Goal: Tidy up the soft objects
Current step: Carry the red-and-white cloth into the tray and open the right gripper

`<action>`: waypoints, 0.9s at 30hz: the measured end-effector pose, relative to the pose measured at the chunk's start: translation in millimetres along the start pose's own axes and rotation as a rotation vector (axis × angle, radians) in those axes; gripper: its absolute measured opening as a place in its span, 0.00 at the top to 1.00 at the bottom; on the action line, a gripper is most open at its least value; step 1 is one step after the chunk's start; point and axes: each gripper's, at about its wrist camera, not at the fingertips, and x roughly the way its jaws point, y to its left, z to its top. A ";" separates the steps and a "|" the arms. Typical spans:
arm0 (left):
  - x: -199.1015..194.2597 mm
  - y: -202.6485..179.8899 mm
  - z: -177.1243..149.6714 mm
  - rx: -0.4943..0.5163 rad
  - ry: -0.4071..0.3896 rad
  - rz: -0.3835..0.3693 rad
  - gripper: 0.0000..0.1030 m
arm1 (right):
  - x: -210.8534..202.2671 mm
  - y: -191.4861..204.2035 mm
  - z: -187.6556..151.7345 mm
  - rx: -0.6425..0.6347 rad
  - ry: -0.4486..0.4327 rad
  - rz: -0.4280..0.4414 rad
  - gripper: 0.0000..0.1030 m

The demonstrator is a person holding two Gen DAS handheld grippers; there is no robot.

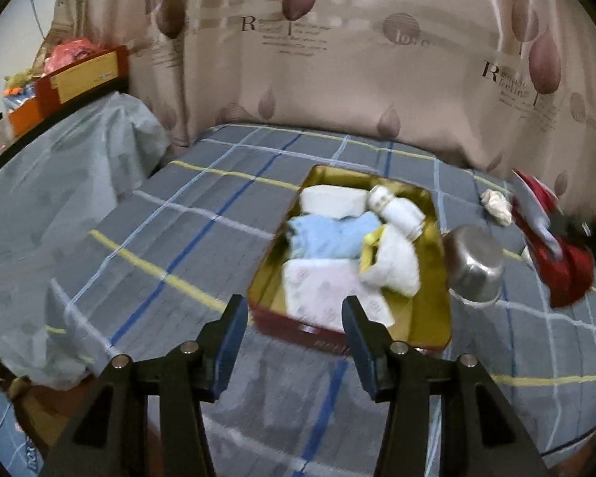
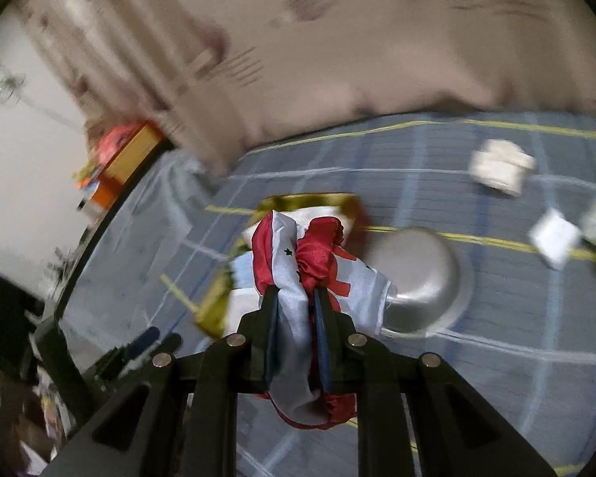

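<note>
**Bringing the red-and-white cloth to the tin**

I take the gold-lined tin (image 1: 425,330) on the plaid bedspread (image 1: 171,238) as my landmark. My right gripper (image 2: 294,298) has its jaws clamped tight on a bunched red-and-white satin cloth (image 2: 298,262), which hangs in folds above and below the pads. From the left wrist view that cloth (image 1: 564,274) is off the tin's right side, beyond the overturned steel bowl (image 1: 475,264) that sits just beside the tin's right wall. My left gripper (image 1: 294,330) stands wide with nothing between its fingers, at the tin's near edge.

Inside the tin I see folded white, light blue and pale patterned cloths, a rolled white towel and a white bottle (image 1: 397,208) at the far end. The barest spot looks to be the near right corner.

I judge the step to be carrying the cloth over the bowl and into that corner. To do it well, I keep the grip firm, since satin likely slips, and lift the trailing folds clear of the bowl so they do not drag it. I lower until the bundle rests on the tin floor before I let go.

A crumpled white piece (image 1: 496,206) lies beyond the tin's far right corner, not yet stowed.
</note>
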 end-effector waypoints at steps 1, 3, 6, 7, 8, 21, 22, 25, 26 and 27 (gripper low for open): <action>-3.4 3.6 -3.1 -0.004 -0.006 0.012 0.51 | 11.6 11.8 1.9 -0.021 0.015 0.008 0.85; -8.7 10.1 -7.0 -0.020 -0.021 0.029 0.51 | 32.6 29.7 5.0 -0.042 0.046 0.021 0.85; -13.3 18.2 -7.2 -0.037 -0.048 0.056 0.51 | 73.2 57.1 8.9 -0.093 0.093 0.001 0.85; -14.7 22.7 -6.6 -0.050 -0.058 0.075 0.51 | 83.5 63.1 9.3 -0.108 0.104 -0.010 0.85; -15.9 26.0 -6.5 -0.062 -0.065 0.079 0.51 | 93.4 67.6 9.4 -0.123 0.113 -0.020 0.85; -10.8 49.1 -6.0 -0.115 -0.067 0.056 0.51 | 175.6 88.4 -7.4 -0.164 0.221 -0.103 0.85; -9.0 47.8 -6.5 -0.107 -0.060 0.052 0.51 | 178.6 88.8 -9.5 -0.167 0.225 -0.111 0.85; -5.8 43.7 -8.4 -0.090 -0.044 0.039 0.51 | 185.4 87.8 -15.6 -0.176 0.238 -0.122 0.85; -4.6 42.2 -8.8 -0.082 -0.039 0.039 0.51 | 187.8 87.5 -16.9 -0.176 0.242 -0.124 0.85; -3.5 41.1 -9.0 -0.075 -0.037 0.042 0.51 | 190.9 86.1 -20.5 -0.177 0.251 -0.126 0.85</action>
